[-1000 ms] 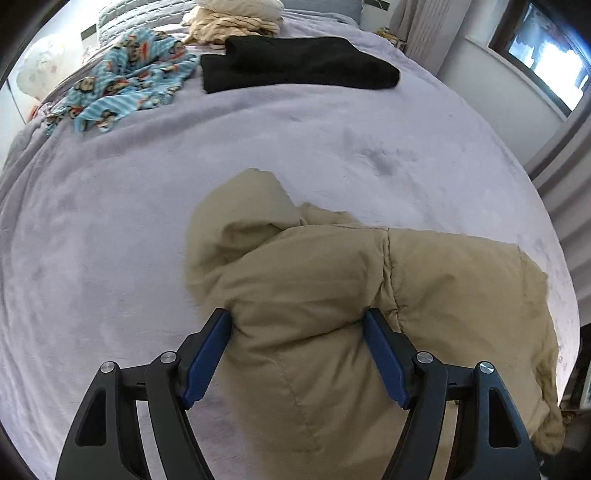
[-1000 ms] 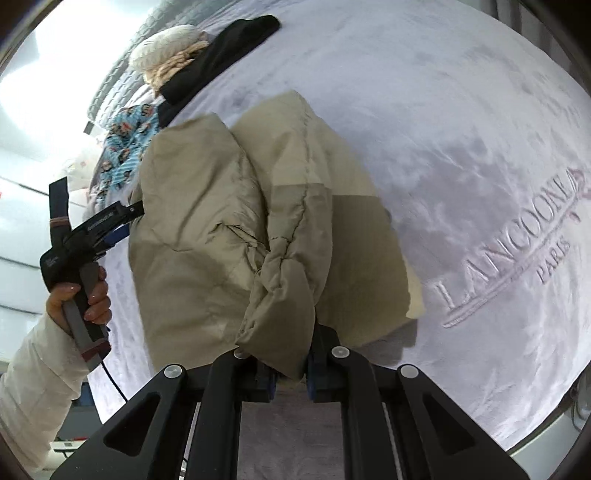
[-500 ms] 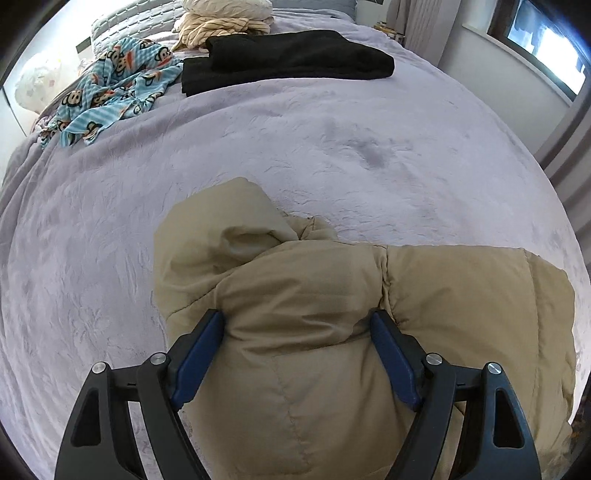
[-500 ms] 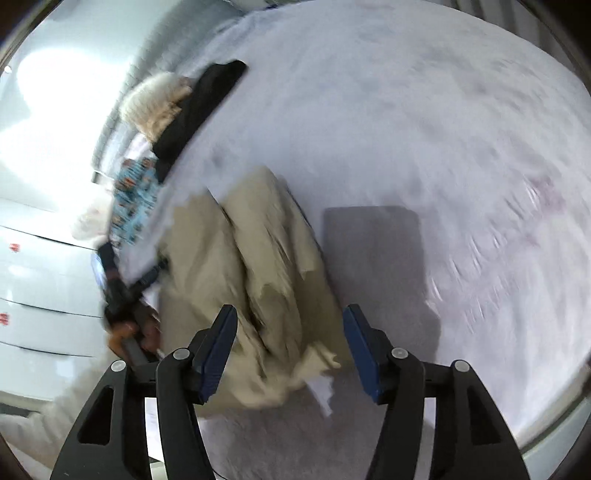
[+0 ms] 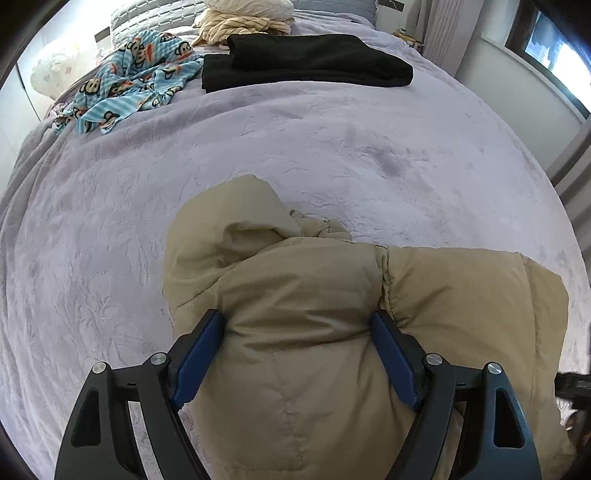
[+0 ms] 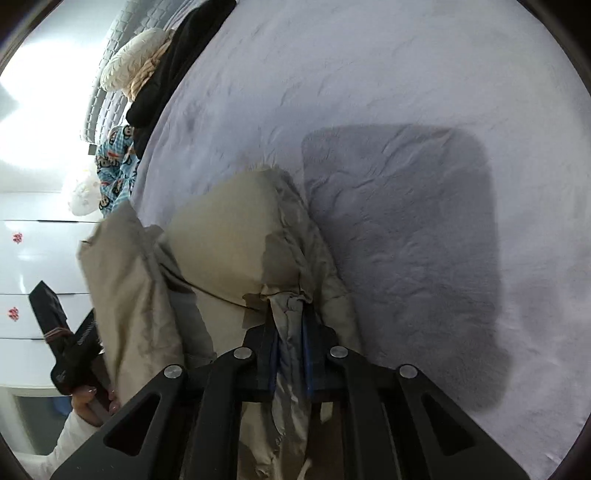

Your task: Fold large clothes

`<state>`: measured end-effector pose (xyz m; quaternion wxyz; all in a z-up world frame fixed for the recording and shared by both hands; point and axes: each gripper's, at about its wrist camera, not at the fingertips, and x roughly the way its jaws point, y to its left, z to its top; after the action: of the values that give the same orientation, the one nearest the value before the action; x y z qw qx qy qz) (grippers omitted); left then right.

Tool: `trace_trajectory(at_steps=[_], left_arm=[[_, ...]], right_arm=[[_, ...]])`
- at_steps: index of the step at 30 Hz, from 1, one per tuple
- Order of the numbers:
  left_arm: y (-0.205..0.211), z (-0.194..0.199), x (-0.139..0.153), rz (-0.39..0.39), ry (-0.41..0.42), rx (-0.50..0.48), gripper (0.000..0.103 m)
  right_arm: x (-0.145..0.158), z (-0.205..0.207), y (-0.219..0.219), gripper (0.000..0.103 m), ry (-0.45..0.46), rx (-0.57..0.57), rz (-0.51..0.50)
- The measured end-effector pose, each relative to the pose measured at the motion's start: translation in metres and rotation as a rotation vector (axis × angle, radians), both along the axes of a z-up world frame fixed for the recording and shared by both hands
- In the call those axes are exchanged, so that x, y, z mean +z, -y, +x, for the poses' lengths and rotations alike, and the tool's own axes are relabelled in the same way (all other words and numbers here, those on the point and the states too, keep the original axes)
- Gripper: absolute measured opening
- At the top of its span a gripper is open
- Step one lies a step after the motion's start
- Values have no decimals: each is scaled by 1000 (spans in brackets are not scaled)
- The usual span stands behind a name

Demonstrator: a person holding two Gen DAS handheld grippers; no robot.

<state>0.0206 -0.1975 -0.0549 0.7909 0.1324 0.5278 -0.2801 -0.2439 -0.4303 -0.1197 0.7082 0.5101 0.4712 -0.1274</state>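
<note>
Tan puffer jacket on lavender bed, both grippers at its near edge.

Left gripper spread wide, blue pads either side of a padded fold of the tan puffer jacket. Right gripper clamped tight on a bunched hem. Jacket lies on the lavender bedspread, hood toward 12 o'clock. Farther off: monkey-print blue garment at 10 o'clock, folded black garment at 12, cream knit pile beyond it.
</note>
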Motion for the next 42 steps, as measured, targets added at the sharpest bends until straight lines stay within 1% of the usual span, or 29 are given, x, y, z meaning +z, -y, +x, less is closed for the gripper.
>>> trace_trajectory(at_steps=[2,3,4,5,6,7,9,10,11,13,14,15,16,17,20,21,23,26,29,31,34,36,37,38,42], left_arm=[[-2,0,0,-5,-2,0,82],[-3,1,0,-12,-7,2,82],[-4,1,0,-15,-11,4,82],[-4,2,-1,-17,-12,4,82],[-4,1,-1,-16,-11,4,82],[-4,1,0,-15,-9,4,82],[-4,1,0,-15,-9,6,82],[-4,1,0,-17,-11,6,82],[-5,1,-1,-17,-11,8,83],[-7,2,-1,-25,-21,11,84],[-8,3,0,-25,-24,13,84],[-8,4,0,-23,-27,14,84],[-9,4,0,-19,-30,15,84],[-8,4,1,-17,-32,17,84],[2,-5,2,9,-12,-2,84],[7,-11,1,18,4,-21,84],[15,-18,-1,35,27,-39,86],[17,-18,-3,61,32,-37,87],[5,-17,9,52,-1,-27,87],[-18,-24,24,24,-20,-19,87],[-48,-42,35,-16,-60,-16,87],[-65,-61,33,-2,-82,-33,87],[-70,-68,29,8,-91,-41,90],[-76,-77,23,17,-104,-44,90],[-80,-86,11,31,-104,-22,90]], right_arm=[[25,-6,1,16,4,18,-73],[38,-10,3,17,30,23,-95],[53,-12,5,25,68,23,-106],[63,-12,7,43,102,23,-103],[72,-9,9,56,141,26,-94],[77,-5,10,70,177,31,-81],[83,14,11,70,260,57,-3],[81,24,9,70,279,71,41],[74,37,8,70,292,87,98],[52,62,4,70,271,97,180],[39,76,3,66,247,89,225],[28,80,3,58,243,76,260],[20,84,2,22,238,65,287],[15,87,-1,13,204,66,280],[16,76,-7,10,133,104,175],[15,70,-8,10,103,107,147],[7,60,-9,9,61,102,117],[-3,54,-9,8,49,97,102],[-3,58,-13,8,39,116,67],[0,60,-16,8,35,132,38],[-2,58,-16,7,38,118,45],[-2,59,-16,7,37,117,41],[-1,59,-16,7,35,120,36],[0,60,-17,7,33,124,28],[5,62,-22,8,15,129,19]])
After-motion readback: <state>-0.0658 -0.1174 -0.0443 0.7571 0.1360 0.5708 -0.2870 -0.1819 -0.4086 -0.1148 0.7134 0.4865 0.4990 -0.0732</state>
